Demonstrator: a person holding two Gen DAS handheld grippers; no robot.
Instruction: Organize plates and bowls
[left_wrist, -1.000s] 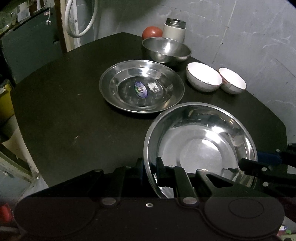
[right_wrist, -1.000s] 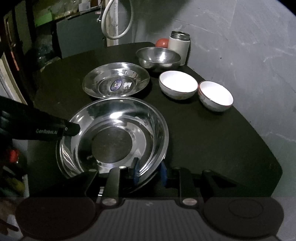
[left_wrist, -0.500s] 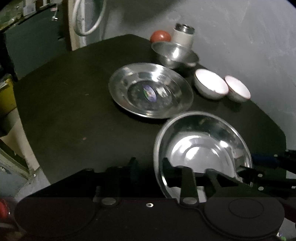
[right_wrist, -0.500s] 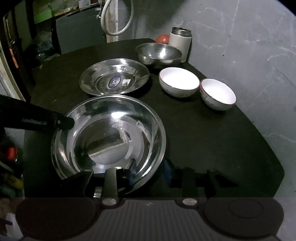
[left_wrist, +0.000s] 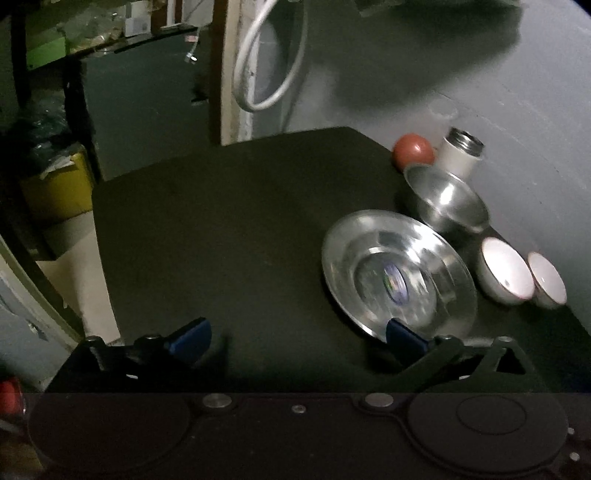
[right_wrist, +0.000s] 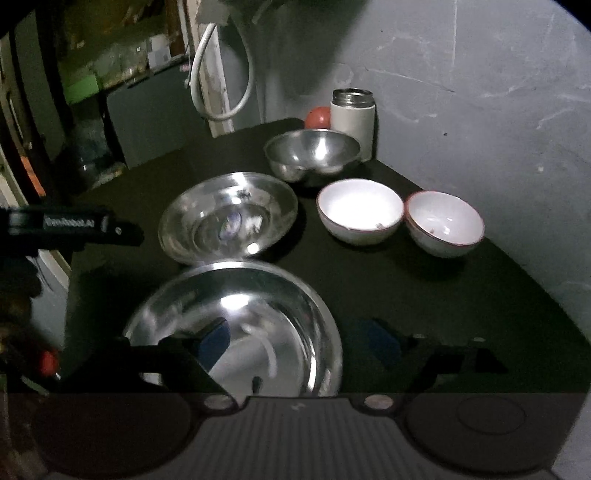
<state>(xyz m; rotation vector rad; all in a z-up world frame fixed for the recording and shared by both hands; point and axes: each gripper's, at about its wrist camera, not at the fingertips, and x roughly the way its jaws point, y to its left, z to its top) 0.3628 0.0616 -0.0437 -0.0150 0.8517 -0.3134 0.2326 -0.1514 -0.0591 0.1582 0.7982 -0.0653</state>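
Both grippers spread wide, holding nothing: left gripper (left_wrist: 295, 338) over bare desk (left_wrist: 221, 221), right gripper (right_wrist: 297, 343) straddling rim of big steel bowl (right_wrist: 258, 317). Steel plate (right_wrist: 229, 218) sits just behind that bowl; 2 white bowls (right_wrist: 360, 210) to plate's right, small steel bowl (right_wrist: 314, 153) behind plate.

A matt black table top (right_wrist: 369, 280) is seen beneath polished, mirror-bright metal ware: a large steel basin (right_wrist: 236, 325) at 6 o'clock, a steel plate (right_wrist: 229, 218) with a printed sticker at its centre, and a steel bowl (right_wrist: 312, 155) at 12 o'clock. Two glossy white glazed bowls (right_wrist: 360, 212) (right_wrist: 445, 223) are shown at 3 o'clock. The wall (right_wrist: 480, 92) is rough, scuffed plaster.
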